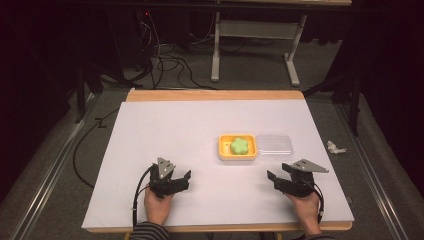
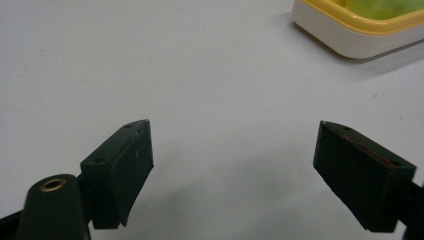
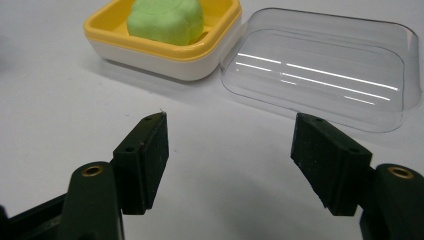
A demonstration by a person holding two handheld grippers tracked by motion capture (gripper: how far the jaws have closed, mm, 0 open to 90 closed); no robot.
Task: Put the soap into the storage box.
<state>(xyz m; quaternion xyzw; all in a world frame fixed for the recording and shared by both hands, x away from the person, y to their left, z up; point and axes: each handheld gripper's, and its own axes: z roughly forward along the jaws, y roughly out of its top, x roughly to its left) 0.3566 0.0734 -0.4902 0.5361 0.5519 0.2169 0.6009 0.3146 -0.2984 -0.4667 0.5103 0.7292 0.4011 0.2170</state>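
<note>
Clear plastic lid (image 3: 320, 70) lies just beside the yellow-rimmed white box (image 3: 165, 47) holding a green flower-shaped block (image 3: 165, 20), so your empty, jaws-apart right gripper (image 3: 230, 145) could skate it away, like your idle left gripper (image 2: 235, 155).

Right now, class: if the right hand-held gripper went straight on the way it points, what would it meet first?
Probably the clear lid, lying open beside the yellow soap dish. The right hand-held gripper is open and empty; depth is uncertain.
</note>
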